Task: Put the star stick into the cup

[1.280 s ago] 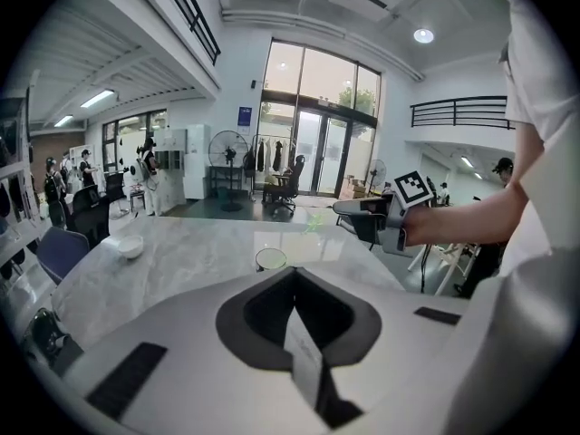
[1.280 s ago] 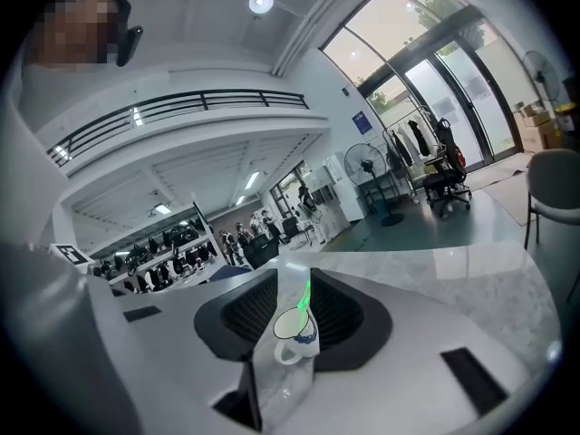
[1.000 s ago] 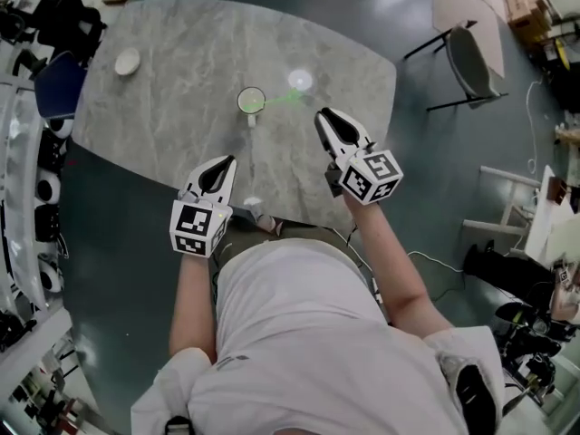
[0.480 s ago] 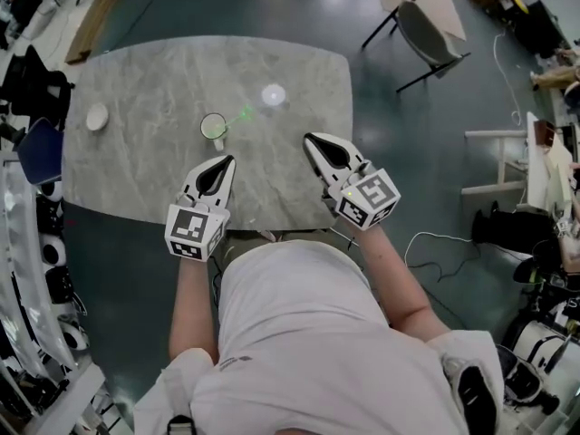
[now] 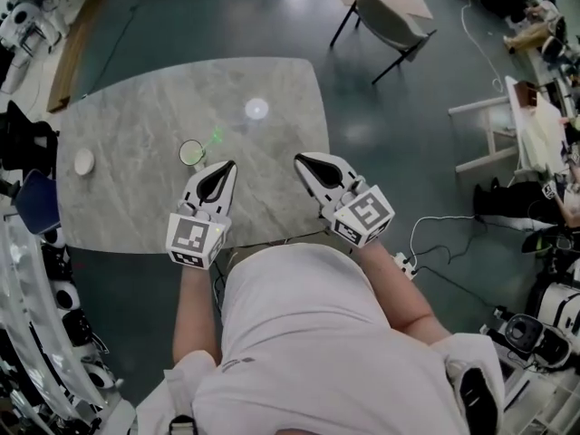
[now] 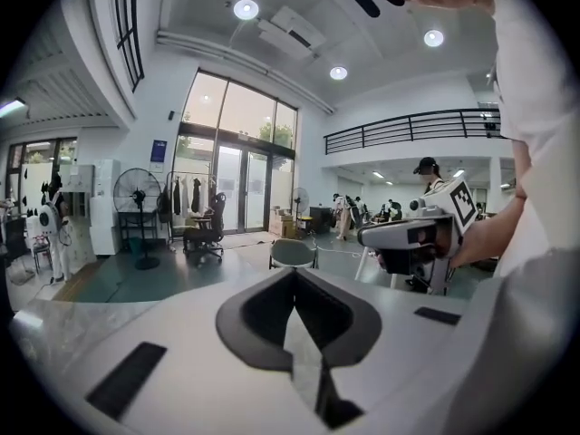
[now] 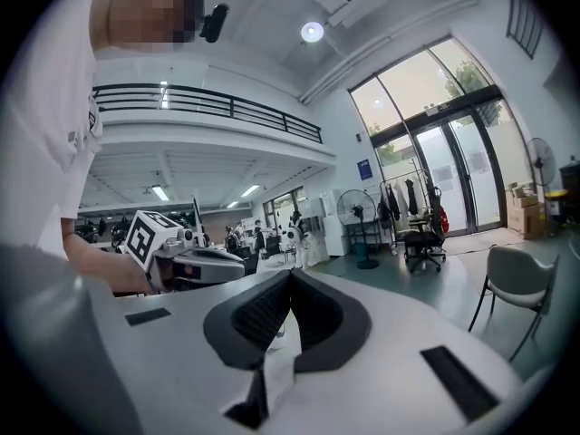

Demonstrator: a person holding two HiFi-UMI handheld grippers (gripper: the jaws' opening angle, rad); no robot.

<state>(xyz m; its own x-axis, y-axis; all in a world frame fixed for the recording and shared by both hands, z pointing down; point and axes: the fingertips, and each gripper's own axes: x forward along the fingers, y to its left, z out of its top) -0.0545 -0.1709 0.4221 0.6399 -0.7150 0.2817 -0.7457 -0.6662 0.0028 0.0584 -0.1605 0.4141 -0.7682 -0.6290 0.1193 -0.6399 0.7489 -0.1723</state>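
Left gripper (image 5: 224, 166) and right gripper (image 5: 302, 159) both closed on nothing, near the cup (image 5: 191, 153); star stick (image 5: 215, 138) apparently leans in cup: likely light, thin, stiff, so pinch mid-shaft.

Star stick (image 5: 215, 139) in cup (image 5: 191, 153) on table (image 5: 136, 202), dish (image 5: 83, 161) left

Your grey-veined, stone-look oval surface (image 5: 136, 125) is polished, and a soft bright glare shows on it. The white two-jaw left tool (image 5: 227, 166) and right tool (image 5: 302, 159) have smooth, matt plastic shells. The right one's black pads (image 7: 259, 314) look finely ribbed. The small clear cup (image 5: 191, 153) looks glassy, and the dark teal floor (image 5: 227, 25) has a sheen.
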